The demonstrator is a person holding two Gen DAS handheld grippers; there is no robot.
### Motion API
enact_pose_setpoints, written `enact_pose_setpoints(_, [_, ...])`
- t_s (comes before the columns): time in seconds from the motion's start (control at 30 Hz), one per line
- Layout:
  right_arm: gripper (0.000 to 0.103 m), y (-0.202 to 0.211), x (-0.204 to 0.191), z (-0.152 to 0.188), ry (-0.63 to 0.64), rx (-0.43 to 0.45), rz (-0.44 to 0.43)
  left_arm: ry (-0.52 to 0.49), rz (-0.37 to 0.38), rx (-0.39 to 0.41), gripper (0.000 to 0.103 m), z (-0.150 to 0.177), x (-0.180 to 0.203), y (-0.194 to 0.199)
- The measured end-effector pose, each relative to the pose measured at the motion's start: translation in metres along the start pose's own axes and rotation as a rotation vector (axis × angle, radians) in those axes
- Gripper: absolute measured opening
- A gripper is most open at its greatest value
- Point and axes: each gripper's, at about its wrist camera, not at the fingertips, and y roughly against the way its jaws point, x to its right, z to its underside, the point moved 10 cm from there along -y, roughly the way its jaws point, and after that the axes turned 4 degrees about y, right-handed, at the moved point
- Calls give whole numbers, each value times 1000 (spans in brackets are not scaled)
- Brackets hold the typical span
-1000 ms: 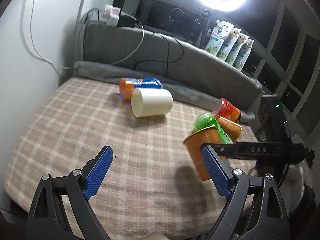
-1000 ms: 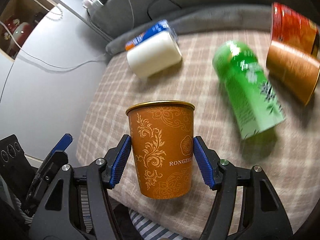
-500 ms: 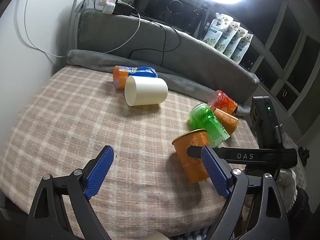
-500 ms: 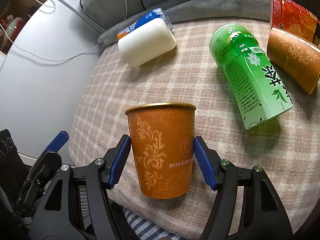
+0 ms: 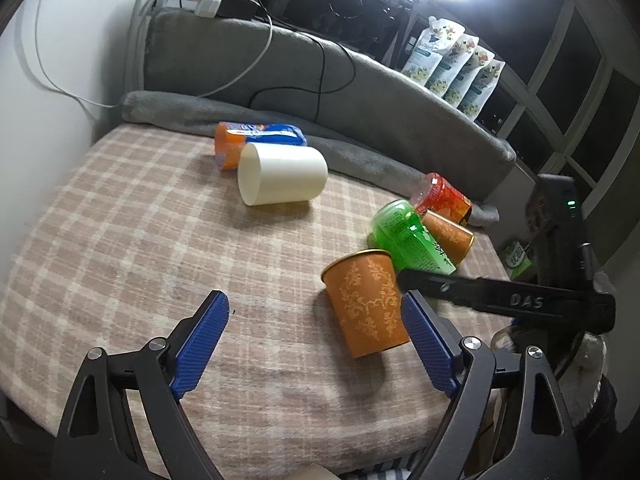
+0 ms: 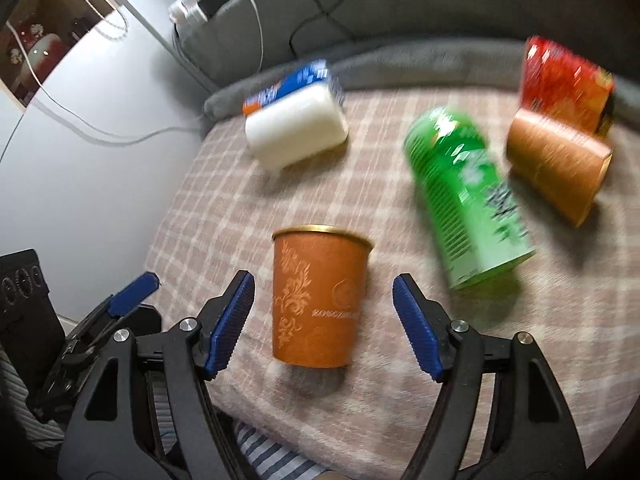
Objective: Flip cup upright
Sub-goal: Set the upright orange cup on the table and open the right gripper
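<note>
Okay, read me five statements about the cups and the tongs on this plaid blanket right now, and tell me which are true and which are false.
1. The orange cup stands upright, rim up. True.
2. The right tongs are clamped on that cup. False: both blue pads sit apart from its sides, jaws open.
3. The white cup lies on its side. True.
4. The green bottle stands upright. False: it lies on its side on the plaid blanket.
5. The left tongs hold the white cup. False: they are open with nothing between the pads, and the white cup lies far off.
</note>
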Motion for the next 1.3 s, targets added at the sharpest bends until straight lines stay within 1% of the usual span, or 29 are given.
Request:
enact_pose_setpoints(0.17, [75, 35, 16, -15, 45, 119, 104, 13, 41, -42, 87, 0, 5, -10])
enact_pose_setpoints(0.27, [77, 58, 28, -19, 55, 179, 163, 27, 70, -79, 84, 2, 8, -20])
enact_pose_setpoints(0.33, [80, 72, 36, -20, 57, 215, 201, 45, 98, -117, 84, 4, 9, -29])
enact_pose_setpoints(0.47, [81, 99, 51, -12, 48, 263, 260, 93, 160, -196, 84, 10, 15, -45])
enact_pose_setpoints(0.63, [81, 115, 64, 5, 24, 279, 294, 136, 214, -257, 83, 11, 24, -59])
enact_pose_setpoints(0.83, [81, 124, 77, 26, -6, 287, 326, 195, 236, -308, 83, 6, 25, -80])
enact_pose_setpoints(1.07, [81, 128, 91, 34, -52, 291, 336, 237, 250, -362, 83, 10, 24, -97])
enact_pose_setpoints(1.27, [81, 123, 96, 36, -64, 284, 337, 231, 241, -379, 83, 10, 25, -105])
enact_pose_setpoints(1.3, [81, 122, 96, 37, -65, 282, 335, 229, 239, -381, 80, 10, 25, -107])
